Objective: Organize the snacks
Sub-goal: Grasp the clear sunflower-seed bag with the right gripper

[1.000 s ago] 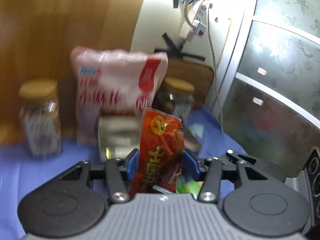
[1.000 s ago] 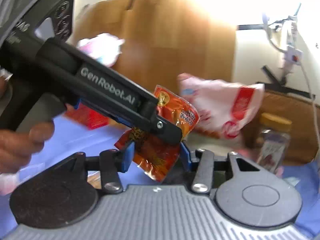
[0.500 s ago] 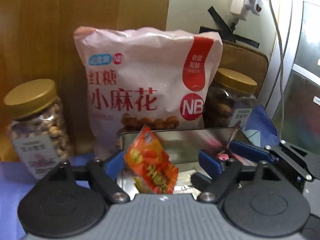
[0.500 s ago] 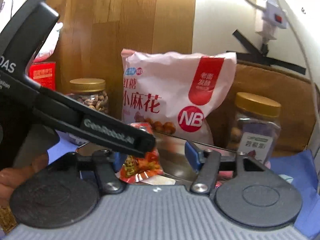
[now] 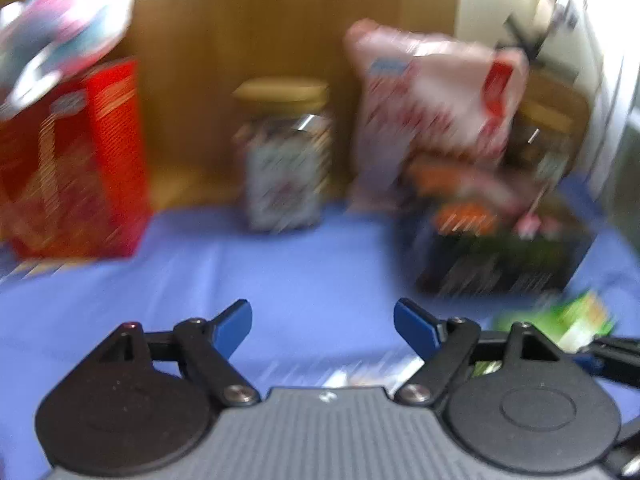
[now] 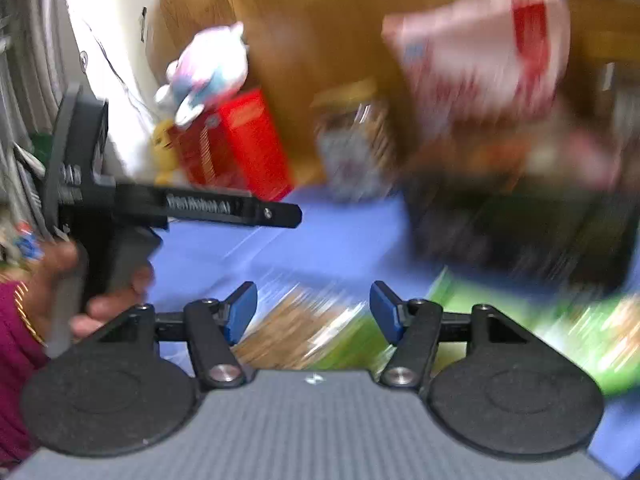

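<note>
Both views are pretty smeared with blur, so take the fine detail loosely. Your left gripper (image 5: 322,328) has its blue jaws spread wide with nothing between them, just blue cloth (image 5: 304,264) showing through the gap. Your right gripper (image 6: 313,312) is the same deal: jaws wide apart, gripping nothing, hanging over a tan-and-green packet (image 6: 320,332) that lies on the cloth right below it; I can't tell whether the pads touch it. The snacks you're sorting mostly sit in the dark box (image 5: 500,260) at the right of the left view, with orange and pink wrappers (image 5: 464,216) in it, too blurred to count. One more green packet (image 5: 576,320) lies on the cloth just in front of the box, near your right gripper's finger poking in at the edge. Behind the box a big pink bag (image 5: 432,120) leans against the wooden panel (image 5: 248,20), and a jar (image 5: 286,160) with a gold lid stands left of the bag. A second jar (image 5: 548,136) peeks out behind the bag on the right. Way over left there's a red box (image 5: 76,168) with a plush toy (image 5: 60,36) sitting on top. In the right view you can see your left hand (image 6: 100,292) wrapped around the handle of the left gripper, with its long black finger reaching out level above the cloth, well clear of the box.
</note>
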